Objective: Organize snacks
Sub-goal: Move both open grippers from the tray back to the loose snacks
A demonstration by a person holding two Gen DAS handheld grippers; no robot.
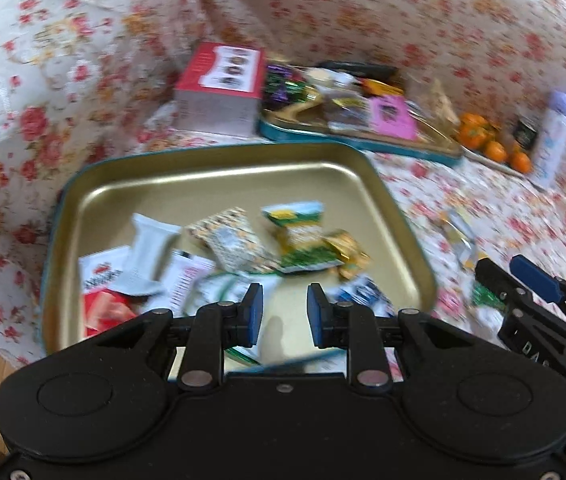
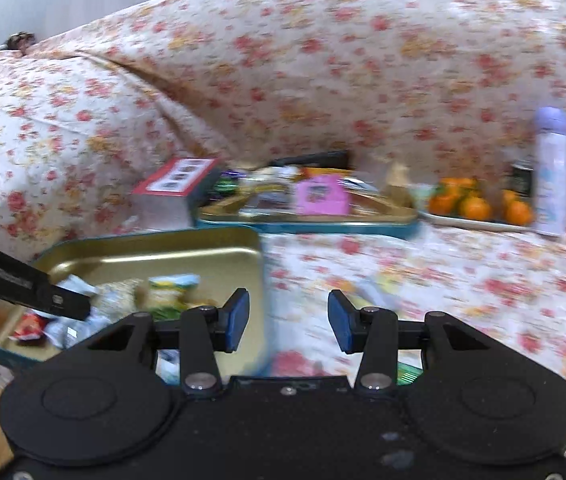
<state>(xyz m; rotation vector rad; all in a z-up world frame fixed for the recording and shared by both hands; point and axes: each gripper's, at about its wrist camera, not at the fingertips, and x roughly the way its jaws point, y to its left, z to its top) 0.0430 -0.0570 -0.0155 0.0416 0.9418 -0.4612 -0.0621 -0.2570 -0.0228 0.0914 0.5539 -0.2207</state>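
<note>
Up close, the left gripper [image 1: 281, 312] hangs over the near tin [image 1: 219, 168], its blue pads apart with nothing between them. That gold-lined tin with a teal rim sits on a floral cloth [image 1: 463, 208] and holds a loose heap of snacks [image 1: 243, 248]: a white packet, a red-and-white one, a patterned one, a green-and-yellow pack [image 1: 303, 236] and a gold-wrapped sweet.

Beside it to the right, the right gripper [image 2: 289, 320] hovers above the cloth just past the tin's right edge; its pads stand apart and grip nothing. From the left wrist view it shows as a black frame with a blue pad at the lower right [image 1: 539, 292]. A few small wrappers [image 1: 459, 236] lie on the cloth between the tin and that gripper, too blurred to name.

Farther back, a second tin [image 1: 363, 142] is piled with wrapped snacks, a pink packet [image 1: 393, 118] among them. A red box [image 1: 221, 88] stands just left of it. To its right sit oranges [image 1: 483, 136] on a plate, with a pale spray can [image 1: 555, 136] upright beside them.
</note>
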